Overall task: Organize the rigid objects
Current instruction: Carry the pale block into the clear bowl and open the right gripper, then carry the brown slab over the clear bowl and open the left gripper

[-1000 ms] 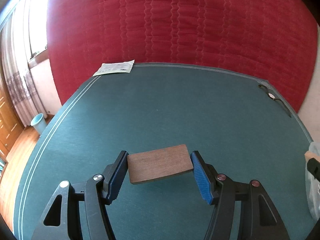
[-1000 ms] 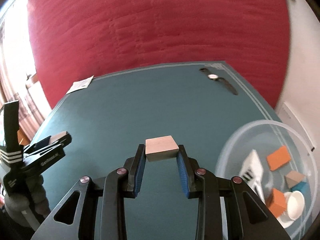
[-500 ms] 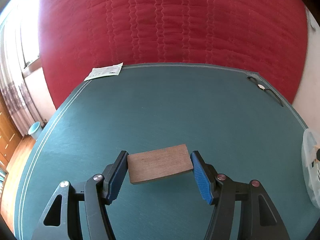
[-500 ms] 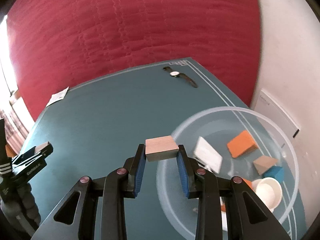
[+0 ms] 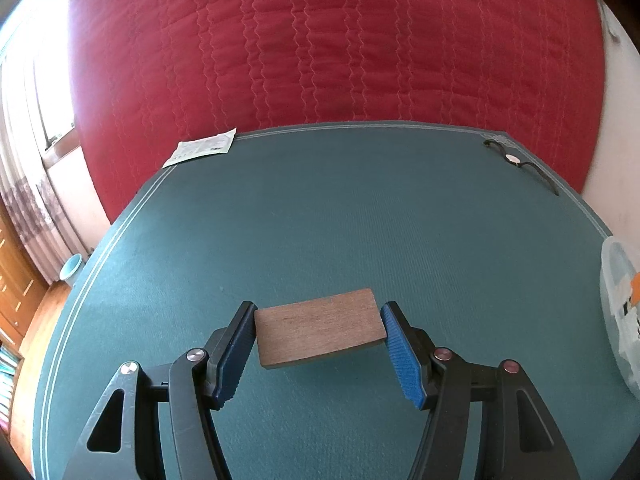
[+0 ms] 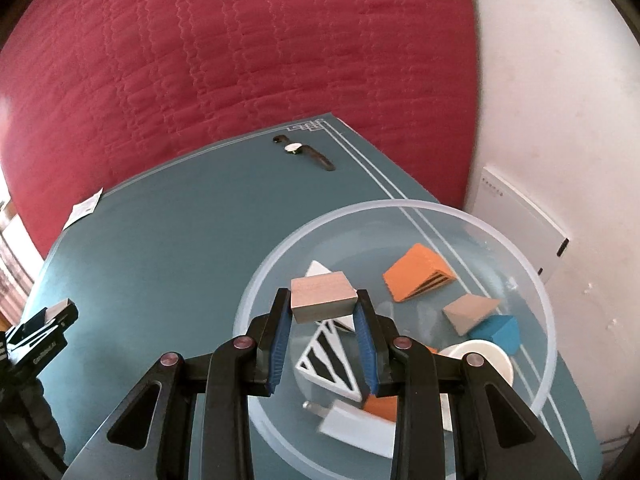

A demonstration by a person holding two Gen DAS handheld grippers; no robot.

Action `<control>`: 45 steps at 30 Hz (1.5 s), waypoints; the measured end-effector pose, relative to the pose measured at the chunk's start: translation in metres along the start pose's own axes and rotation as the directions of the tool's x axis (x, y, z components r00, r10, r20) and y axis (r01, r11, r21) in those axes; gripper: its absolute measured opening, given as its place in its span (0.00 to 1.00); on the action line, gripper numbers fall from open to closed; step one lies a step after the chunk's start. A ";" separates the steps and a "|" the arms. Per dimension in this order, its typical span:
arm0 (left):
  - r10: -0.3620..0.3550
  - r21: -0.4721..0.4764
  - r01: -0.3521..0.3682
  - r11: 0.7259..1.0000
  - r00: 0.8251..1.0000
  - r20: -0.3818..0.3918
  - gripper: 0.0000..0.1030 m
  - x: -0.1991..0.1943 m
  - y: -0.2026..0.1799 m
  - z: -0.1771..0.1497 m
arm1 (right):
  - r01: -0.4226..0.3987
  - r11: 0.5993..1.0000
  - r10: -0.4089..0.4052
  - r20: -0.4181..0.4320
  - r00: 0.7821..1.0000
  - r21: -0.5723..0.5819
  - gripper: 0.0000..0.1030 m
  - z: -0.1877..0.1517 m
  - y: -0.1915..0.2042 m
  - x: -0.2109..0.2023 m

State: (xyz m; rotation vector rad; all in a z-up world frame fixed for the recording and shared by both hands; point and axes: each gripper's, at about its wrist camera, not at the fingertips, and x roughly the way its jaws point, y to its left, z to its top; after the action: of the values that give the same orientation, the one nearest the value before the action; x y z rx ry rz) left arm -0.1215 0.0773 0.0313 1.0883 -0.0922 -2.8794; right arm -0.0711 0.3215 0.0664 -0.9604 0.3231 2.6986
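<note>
Wood block [image 6: 322, 297] clamped in your R gripper [image 6: 323, 322], over clear bowl's [image 6: 536, 280] 9 o'clock rim; L gripper [image 5: 318, 340] grips brown slab [image 5: 318, 332] above bare green mat [image 5: 320, 208].

The tabletop [image 5: 320, 220] wears a matt teal cover with a fine woven grain, and behind it hangs a red quilted cloth [image 5: 320, 48] stitched in wavy lines. The dark slab [image 5: 318, 330] is brown wood with visible grain and a dull finish; the pale block [image 6: 322, 296] is smooth, unvarnished-looking wood. The bowl [image 6: 536, 280] is frosted translucent plastic, and each hand-held gripper has matt black plastic arms, ribbed blue pads [image 5: 402, 354] and shiny metal rivets [image 5: 442, 354].
</note>
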 end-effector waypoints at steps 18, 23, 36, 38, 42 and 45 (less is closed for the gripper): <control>-0.055 0.074 0.056 0.996 0.998 -0.025 0.64 -0.013 -0.031 -0.004 | 0.080 0.995 -0.081 0.009 0.997 0.056 0.40 -0.011 -0.048 -0.014; -0.103 0.105 0.105 0.989 0.994 -0.020 0.64 -0.021 -0.046 -0.001 | 0.117 0.993 -0.118 0.036 0.992 0.030 0.40 -0.017 -0.054 -0.023; -0.316 0.229 0.322 0.918 0.947 -0.067 0.64 -0.045 -0.109 0.000 | 0.115 0.993 -0.117 0.048 0.992 0.031 0.41 -0.030 -0.068 -0.027; -0.335 0.244 0.342 0.907 0.940 -0.071 0.64 -0.048 -0.117 0.001 | 0.111 0.993 -0.113 0.046 0.993 0.035 0.41 -0.032 -0.070 -0.028; -0.355 0.287 0.357 0.889 0.933 -0.062 0.64 -0.057 -0.135 0.003 | 0.107 0.993 -0.109 0.045 0.993 0.045 0.41 -0.032 -0.073 -0.028; -0.366 0.315 0.365 0.876 0.929 -0.057 0.64 -0.062 -0.145 0.004 | 0.107 0.993 -0.110 0.045 0.993 0.053 0.41 -0.033 -0.077 -0.027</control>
State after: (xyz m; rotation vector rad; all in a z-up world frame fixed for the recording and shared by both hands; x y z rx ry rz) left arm -0.0833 0.2268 0.0634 1.2720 -0.4125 -3.2903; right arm -0.0072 0.3801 0.0497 -0.8717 0.3183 2.5978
